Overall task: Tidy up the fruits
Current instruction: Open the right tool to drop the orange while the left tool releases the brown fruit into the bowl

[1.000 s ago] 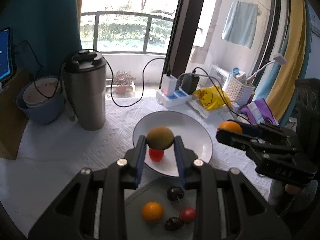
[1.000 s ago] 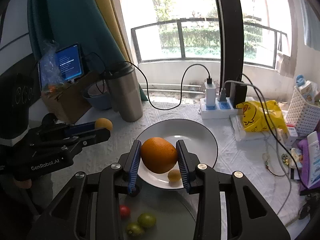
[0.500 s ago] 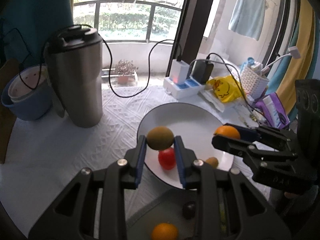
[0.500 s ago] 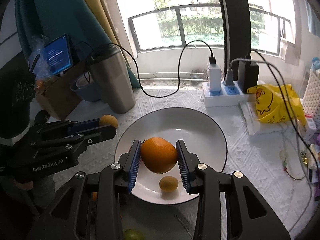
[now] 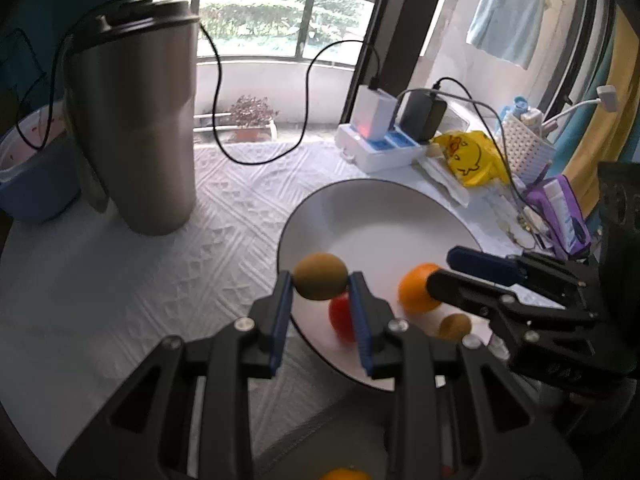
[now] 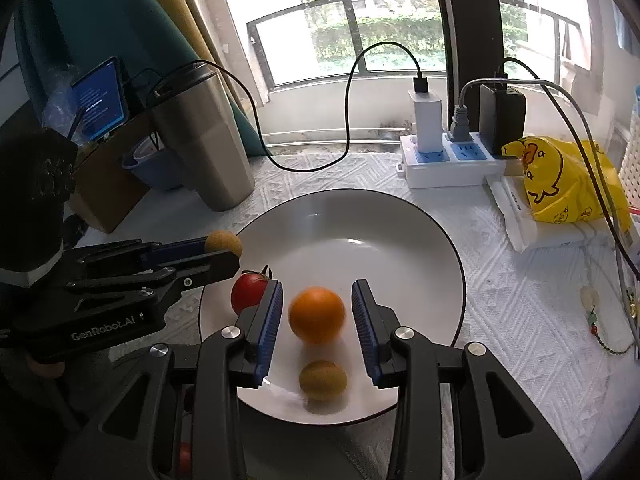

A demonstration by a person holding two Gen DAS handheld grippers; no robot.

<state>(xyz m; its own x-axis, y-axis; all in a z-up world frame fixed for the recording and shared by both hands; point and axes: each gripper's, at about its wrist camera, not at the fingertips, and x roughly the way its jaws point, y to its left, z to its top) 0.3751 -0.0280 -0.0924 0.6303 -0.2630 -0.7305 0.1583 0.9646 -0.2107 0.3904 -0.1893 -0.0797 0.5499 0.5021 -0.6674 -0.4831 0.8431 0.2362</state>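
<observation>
The left gripper (image 5: 320, 284) is clamped on a brownish-green oval fruit with a dull, fuzzy skin (image 5: 320, 276), its blue ribbed pads pressing both ends. In the left wrist view the fruit hangs over the near left rim of the white round plate with a dark rim (image 6: 420, 240), just below the frame's centre.

The right gripper (image 6: 316, 300) stands narrowly parted around a smooth bright orange citrus fruit (image 6: 316, 314). A thin gap shows on each side, so the pads do not press it. The citrus looks slightly blurred and lies on the plate in the lower centre of the right wrist view.

Also on the plate are a glossy red tomato with a dark stem (image 6: 248, 292), to the left of the citrus, and a second small brownish-green fruit (image 6: 322, 380), below it.

White lettering on the left gripper's black body (image 6: 106, 328) reads "GenRobot.AI". The yellow plastic bag (image 6: 560, 184) at the right bears a cartoon duck. Text on the blue tablet screen (image 6: 100, 100) at the upper left is too small to read.
</observation>
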